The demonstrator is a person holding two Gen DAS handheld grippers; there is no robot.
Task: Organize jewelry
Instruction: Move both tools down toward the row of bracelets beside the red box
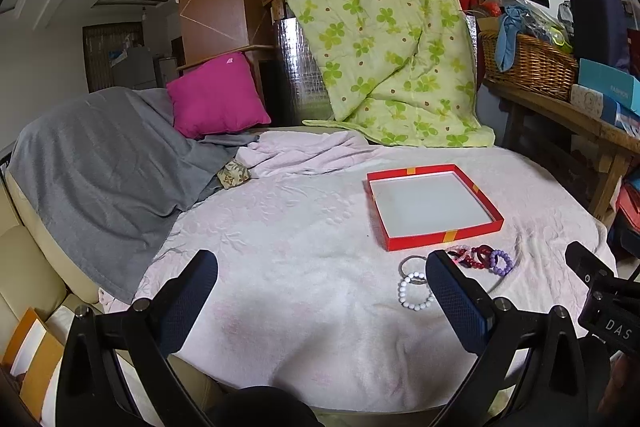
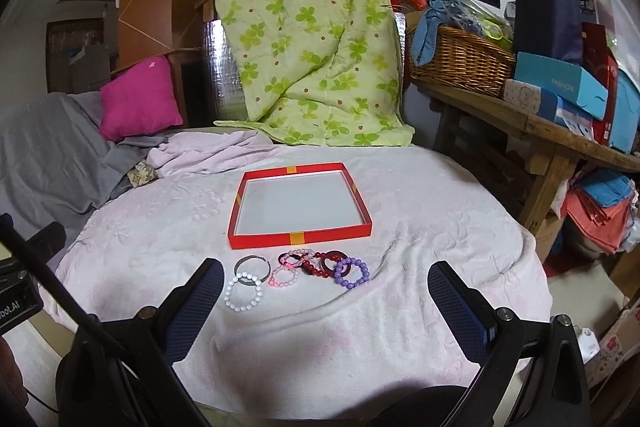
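Note:
A shallow red box (image 2: pixel 300 239) with a white floor lies empty on the pale pink blanket (image 2: pixel 160 227); it also shows in the left wrist view (image 1: pixel 440 241). Several bracelets lie in a row just in front of it: a white bead one (image 2: pixel 244 291), a silver bangle (image 2: pixel 252 269), a pink one (image 2: pixel 283 277), dark red ones (image 2: pixel 320 263) and a purple one (image 2: pixel 352 271). My right gripper (image 2: pixel 326 287) is open and empty, hovering just short of them. My left gripper (image 1: pixel 322 281) is open and empty, left of the bracelets; its right finger hides part of the row.
A grey blanket (image 1: pixel 100 167) and magenta cushion (image 1: pixel 218 97) lie at the left. A green clover quilt (image 2: pixel 312 47) hangs behind the box. A wooden bench with a wicker basket (image 2: pixel 460 63) and boxes stands at the right. The blanket edge drops off at the right.

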